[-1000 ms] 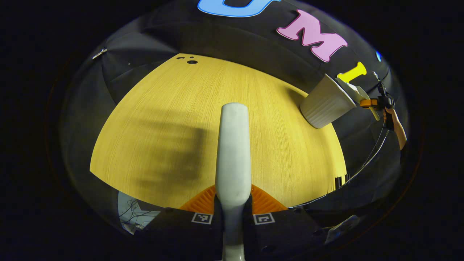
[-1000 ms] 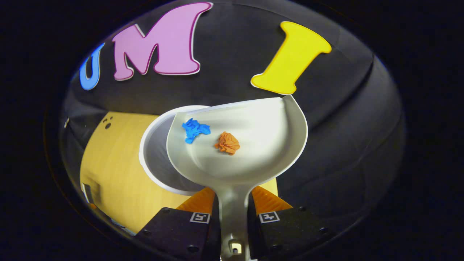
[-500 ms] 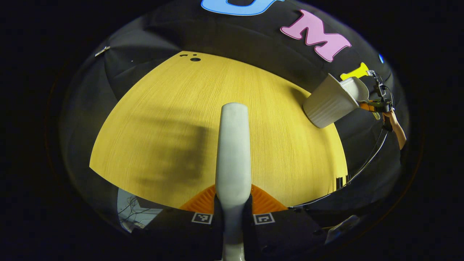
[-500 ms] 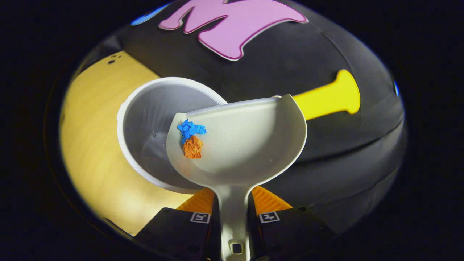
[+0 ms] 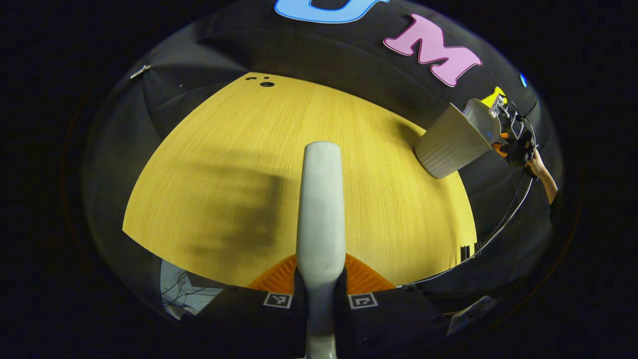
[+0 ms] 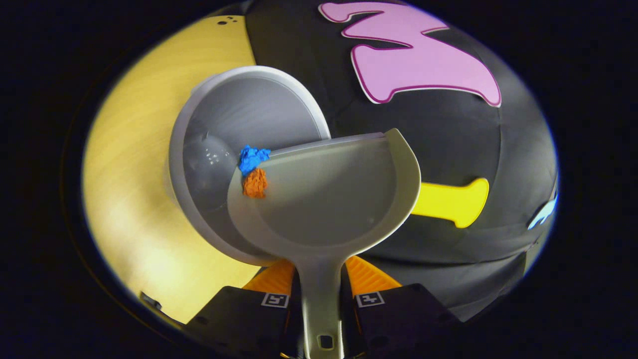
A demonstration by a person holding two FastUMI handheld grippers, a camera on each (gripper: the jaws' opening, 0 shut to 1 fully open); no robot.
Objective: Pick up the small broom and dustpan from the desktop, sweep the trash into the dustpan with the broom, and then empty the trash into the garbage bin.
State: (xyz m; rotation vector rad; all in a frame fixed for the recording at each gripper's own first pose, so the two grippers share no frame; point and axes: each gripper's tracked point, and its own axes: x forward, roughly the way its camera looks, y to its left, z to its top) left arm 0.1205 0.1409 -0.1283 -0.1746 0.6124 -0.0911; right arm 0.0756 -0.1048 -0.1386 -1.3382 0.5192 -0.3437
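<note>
Emptying step. Right gripper (image 6: pixel 319 294) grasping dustpan (image 6: pixel 329 199) handle, pan tilted over bin (image 6: pixel 234 124); blue scrap (image 6: pixel 251 157) and orange scrap (image 6: pixel 255 183) at pan edge. Left gripper (image 5: pixel 320 294) grasping broom (image 5: pixel 321 209) above counter (image 5: pixel 224 149). Next: tilt more.

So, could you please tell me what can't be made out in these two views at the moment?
- Broom: in the left gripper view, its bristles are out of sight beyond its own handle.
- Bin: in the right gripper view, the dustpan covers part of its opening and floor.
- Right claw: too small in the left gripper view to judge its grip.
- Blue scrap and orange scrap: at the dustpan's rim; whether they are falling is unclear.
</note>
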